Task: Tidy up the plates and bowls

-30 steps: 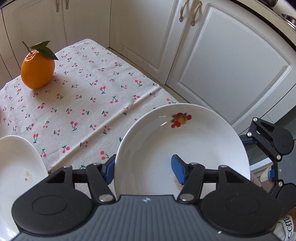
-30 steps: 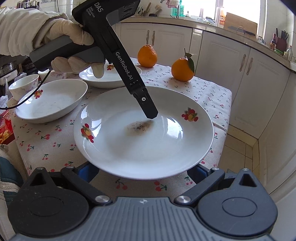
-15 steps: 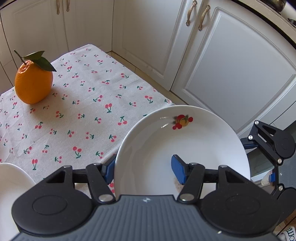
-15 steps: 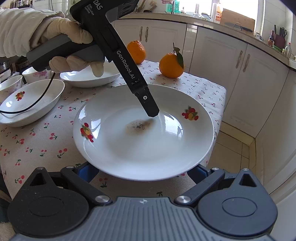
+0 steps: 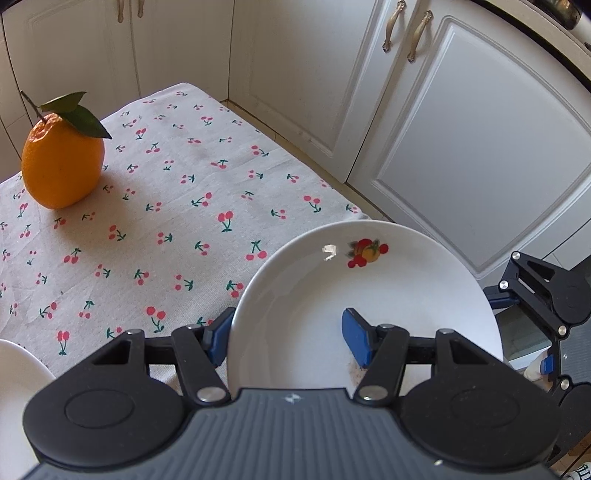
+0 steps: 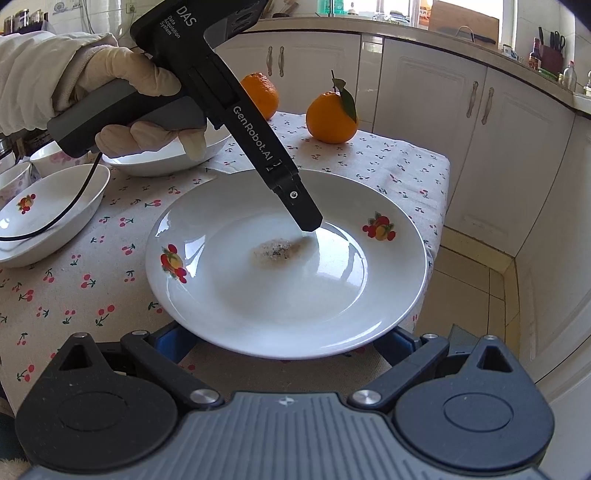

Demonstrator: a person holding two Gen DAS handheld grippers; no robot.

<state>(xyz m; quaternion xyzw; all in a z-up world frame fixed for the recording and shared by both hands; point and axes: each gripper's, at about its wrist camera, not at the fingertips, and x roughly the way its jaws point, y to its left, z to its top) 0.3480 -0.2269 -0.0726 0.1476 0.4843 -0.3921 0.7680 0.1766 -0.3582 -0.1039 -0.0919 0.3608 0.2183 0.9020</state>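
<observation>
A: Gripping the soiled plate (image 6: 286, 266) by its rim, the left gripper (image 5: 288, 339) has one pad inside and one outside; plate at the table (image 5: 166, 206) corner.
B: Right gripper (image 6: 284, 343)?
A: Jaws wide, under the near rim, apparently not clamping.
B: Progress?
A: Early, seemingly: bowls (image 6: 48, 210) sit unstacked.

Home kitchen, white cabinets (image 6: 517, 155), countertop (image 6: 332, 26) (knife block (image 6: 550, 55))
</observation>
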